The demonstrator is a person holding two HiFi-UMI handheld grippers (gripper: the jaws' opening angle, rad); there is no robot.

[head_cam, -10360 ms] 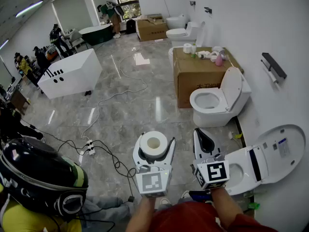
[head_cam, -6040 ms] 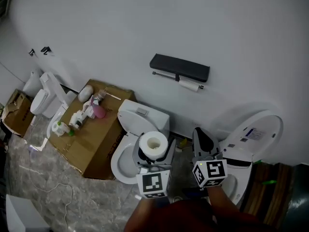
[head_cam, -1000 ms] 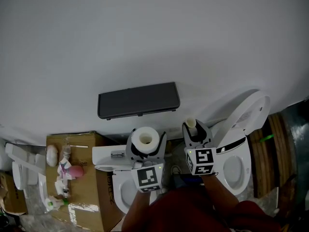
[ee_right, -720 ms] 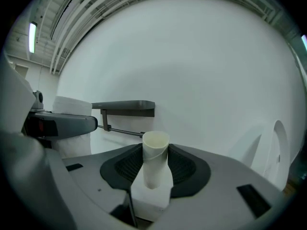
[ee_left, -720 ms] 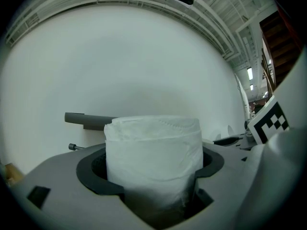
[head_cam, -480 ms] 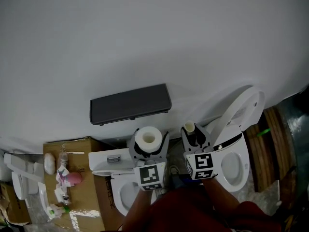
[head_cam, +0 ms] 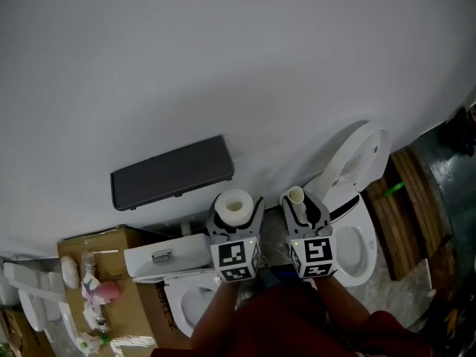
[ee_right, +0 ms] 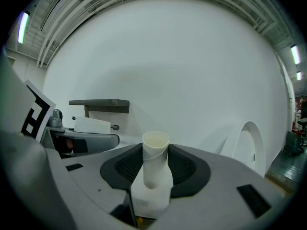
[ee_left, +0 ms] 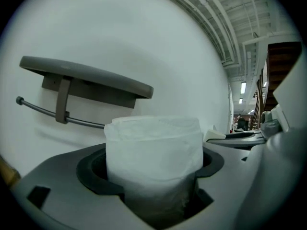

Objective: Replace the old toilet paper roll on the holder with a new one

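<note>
My left gripper (head_cam: 236, 213) is shut on a full white toilet paper roll (head_cam: 234, 204), held upright; the roll (ee_left: 153, 152) fills the left gripper view between the jaws. My right gripper (head_cam: 303, 213) is shut on an empty cardboard tube (head_cam: 296, 197), which stands upright between the dark pads (ee_right: 187, 169) as a pale tube (ee_right: 155, 162). The dark wall holder (head_cam: 172, 172) hangs up and to the left of both grippers. Its shelf (ee_left: 86, 78) and thin bar (ee_left: 62, 116) show bare in the left gripper view, and the holder (ee_right: 99, 102) sits far left in the right gripper view.
A white toilet with raised lid (head_cam: 355, 162) stands right of the right gripper. Below the left gripper is another toilet's tank (head_cam: 167, 255). A cardboard box (head_cam: 119, 274) with small bottles is at lower left. Wooden flooring (head_cam: 413, 199) runs along the right. The white wall (head_cam: 238, 65) is close ahead.
Both grippers kept their loads and shifted right of the holder, which now sits further left in the head view. The left gripper has dropped a little and drawn closer to the right one.
</note>
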